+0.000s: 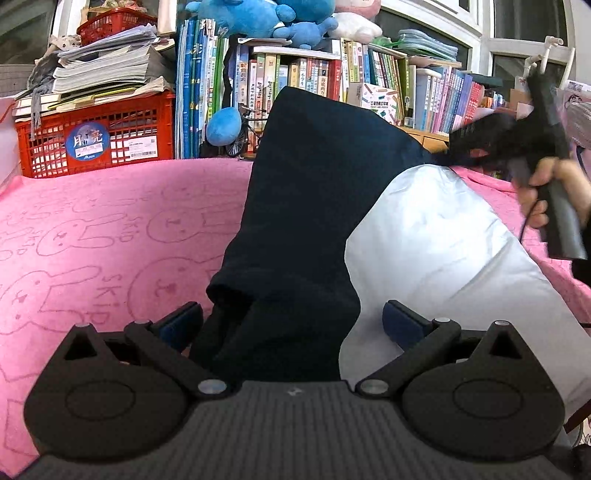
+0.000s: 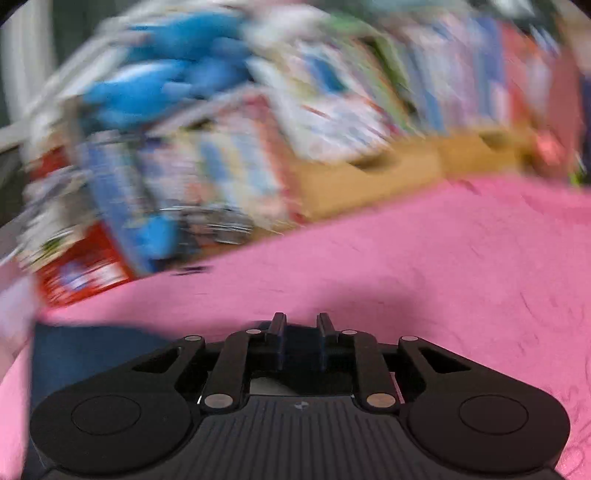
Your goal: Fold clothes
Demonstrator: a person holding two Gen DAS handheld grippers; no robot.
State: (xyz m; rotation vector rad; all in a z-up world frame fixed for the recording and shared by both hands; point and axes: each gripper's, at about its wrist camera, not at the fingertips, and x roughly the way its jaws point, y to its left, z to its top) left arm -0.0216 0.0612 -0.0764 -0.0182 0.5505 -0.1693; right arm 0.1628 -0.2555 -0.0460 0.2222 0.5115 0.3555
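A dark navy fabric garment (image 1: 310, 206) with a pale silver-grey lining (image 1: 443, 258) fills the middle and right of the left wrist frame, its dark half raised in a tall fold, the lining spread to the lower right. In the blurred right wrist frame, a dark blue patch (image 2: 92, 354) at lower left is probably the same garment.

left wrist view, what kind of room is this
Most likely a bedroom or study at home: crowded shelves of books, blue plush toys on top, and a pink rabbit-print blanket serving as the folding surface.
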